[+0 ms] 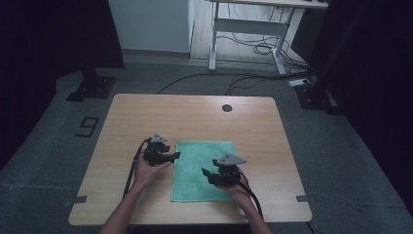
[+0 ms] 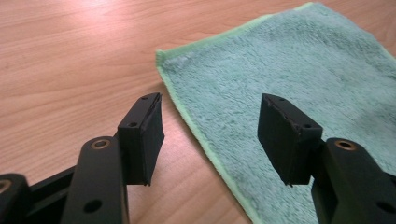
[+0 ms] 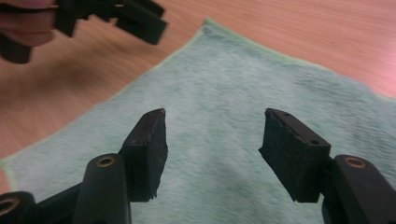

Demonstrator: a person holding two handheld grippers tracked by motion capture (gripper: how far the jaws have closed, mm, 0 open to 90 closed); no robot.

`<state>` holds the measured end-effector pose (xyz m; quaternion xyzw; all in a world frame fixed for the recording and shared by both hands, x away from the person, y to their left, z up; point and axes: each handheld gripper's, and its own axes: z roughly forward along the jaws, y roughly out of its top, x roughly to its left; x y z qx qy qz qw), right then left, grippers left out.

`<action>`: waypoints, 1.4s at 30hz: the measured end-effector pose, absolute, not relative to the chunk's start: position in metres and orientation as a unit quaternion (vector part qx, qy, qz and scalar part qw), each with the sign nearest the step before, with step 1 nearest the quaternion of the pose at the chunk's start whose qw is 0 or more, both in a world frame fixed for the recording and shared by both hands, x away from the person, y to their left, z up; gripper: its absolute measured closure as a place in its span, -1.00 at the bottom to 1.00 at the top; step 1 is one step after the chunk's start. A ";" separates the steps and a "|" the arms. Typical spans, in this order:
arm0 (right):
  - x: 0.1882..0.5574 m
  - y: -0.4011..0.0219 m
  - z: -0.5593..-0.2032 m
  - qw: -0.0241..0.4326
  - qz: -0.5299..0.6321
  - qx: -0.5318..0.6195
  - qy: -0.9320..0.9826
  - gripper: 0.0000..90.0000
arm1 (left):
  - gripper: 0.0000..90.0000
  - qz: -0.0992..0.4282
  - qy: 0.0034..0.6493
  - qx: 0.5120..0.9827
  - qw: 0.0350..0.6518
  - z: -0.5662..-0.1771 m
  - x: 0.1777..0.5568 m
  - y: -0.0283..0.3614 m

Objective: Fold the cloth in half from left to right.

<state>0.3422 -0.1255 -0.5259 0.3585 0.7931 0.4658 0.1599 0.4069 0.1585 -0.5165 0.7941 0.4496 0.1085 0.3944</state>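
Wooden table (image 1: pixel 195 114), green towel (image 1: pixel 203 170) lying flat near its front middle. Left gripper (image 1: pixel 168 157) above the towel's left edge, jaws apart, nothing between them. Right gripper (image 1: pixel 210 174) over the towel's right part, jaws apart, empty too. Small dark round hole (image 1: pixel 226 107) near the table's far edge.

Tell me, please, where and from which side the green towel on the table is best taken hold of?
Probably at a corner or hemmed edge. The green towel lies flat on the table, so only its border offers a lip to pinch. The open left gripper straddles the left edge near a corner; coming from that side, low and level, looks easiest.
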 end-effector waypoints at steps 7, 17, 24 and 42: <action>0.334 -0.107 -0.529 0.143 0.468 0.337 0.804 -0.11 | -0.03 0.110 0.452 0.796 0.387 -0.518 0.418 0.156; 0.332 -0.092 -0.533 0.130 0.471 0.328 0.809 -0.11 | -0.05 0.113 0.461 0.795 0.377 -0.525 0.432 0.155; 0.332 -0.086 -0.533 0.129 0.475 0.322 0.809 -0.10 | -0.03 0.125 0.464 0.791 0.377 -0.524 0.439 0.157; 0.346 -0.096 -0.532 0.135 0.471 0.334 0.805 -0.09 | 0.09 0.156 0.408 0.808 0.396 -0.501 0.430 0.119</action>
